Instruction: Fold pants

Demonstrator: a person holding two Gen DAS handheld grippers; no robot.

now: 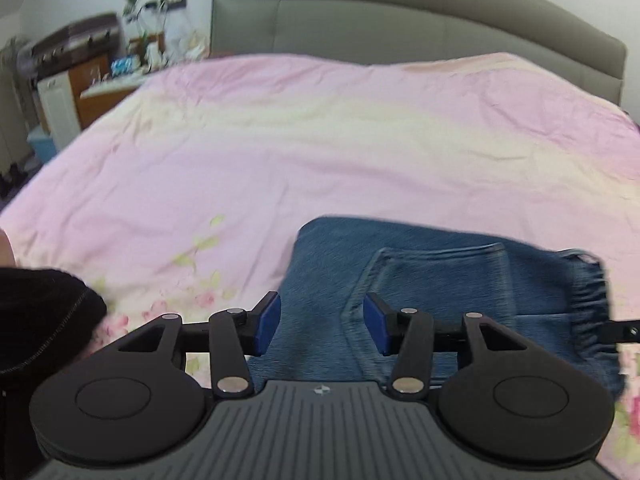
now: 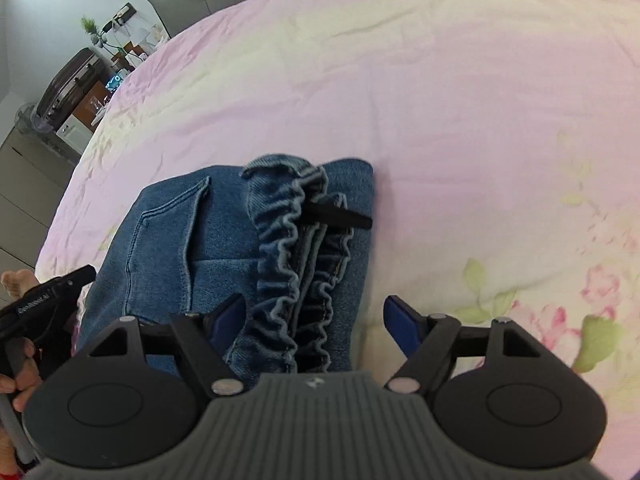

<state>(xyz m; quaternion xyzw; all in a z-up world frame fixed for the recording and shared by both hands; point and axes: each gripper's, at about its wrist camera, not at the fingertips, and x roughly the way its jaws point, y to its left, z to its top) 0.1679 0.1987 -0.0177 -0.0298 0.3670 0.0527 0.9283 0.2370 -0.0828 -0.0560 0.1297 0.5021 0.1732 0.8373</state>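
Folded blue denim pants (image 1: 420,280) lie on the pink floral bed sheet (image 1: 280,140), back pocket facing up. My left gripper (image 1: 322,320) hovers open just over the pants' near edge, with nothing between its blue pads. In the right wrist view the pants (image 2: 168,248) show their ruffled elastic waistband (image 2: 288,248) and a black strap (image 2: 340,216) lying across it. My right gripper (image 2: 316,320) stands open and wide astride the near end of the waistband, pads not pressing on it. The left gripper's body (image 2: 40,308) shows at the left edge, held by a hand.
A grey padded headboard (image 1: 400,20) closes the far side of the bed. A dark cabinet with clutter and a plant (image 1: 80,64) stands beyond the bed's left corner. A black sleeve (image 1: 40,320) fills the left edge. A bare foot (image 2: 16,280) shows on the floor.
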